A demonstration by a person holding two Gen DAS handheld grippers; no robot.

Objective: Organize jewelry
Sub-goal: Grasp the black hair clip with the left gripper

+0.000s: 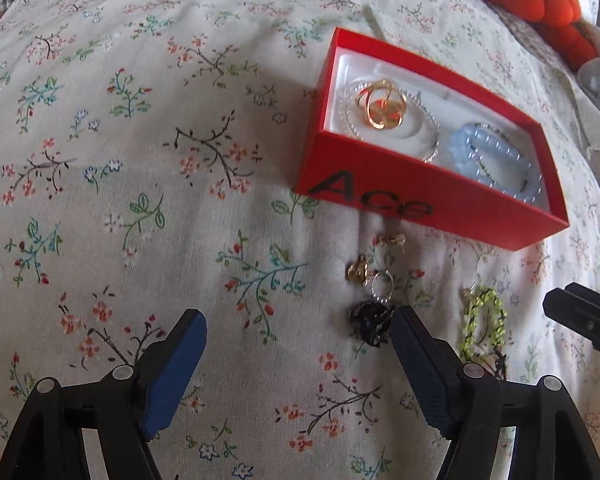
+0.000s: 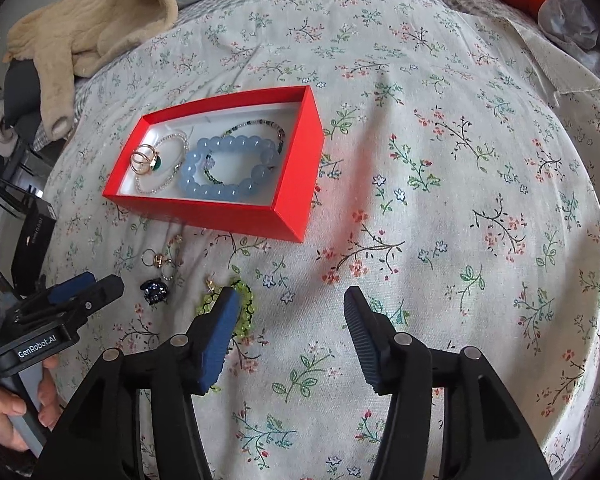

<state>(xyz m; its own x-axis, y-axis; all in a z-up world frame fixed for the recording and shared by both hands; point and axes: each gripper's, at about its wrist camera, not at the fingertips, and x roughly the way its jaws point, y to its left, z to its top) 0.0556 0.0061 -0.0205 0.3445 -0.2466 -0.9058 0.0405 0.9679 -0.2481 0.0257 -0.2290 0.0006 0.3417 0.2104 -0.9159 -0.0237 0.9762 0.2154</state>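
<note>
Floral bedsheet [image 2: 440,168] carries the red box [image 2: 236,210] with a blue bead bracelet [image 2: 228,168] and gold ring [image 1: 378,106] inside. Black piece [image 1: 370,322] and green beaded piece [image 1: 482,322] lie loose just in front of it. Left gripper [image 1: 300,344] and right gripper [image 2: 290,312] both gape, nothing between the jaws.

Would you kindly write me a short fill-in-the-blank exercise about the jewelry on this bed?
1. The open box holding the jewelry is coloured ____.
2. The chunky bead bracelet inside the box is pale ____.
3. The yellow-green beaded piece lies ____ the box, on the floral sheet.
4. The black letters on the box's side spell ____.

Missing words: red; blue; outside; Ace
</note>
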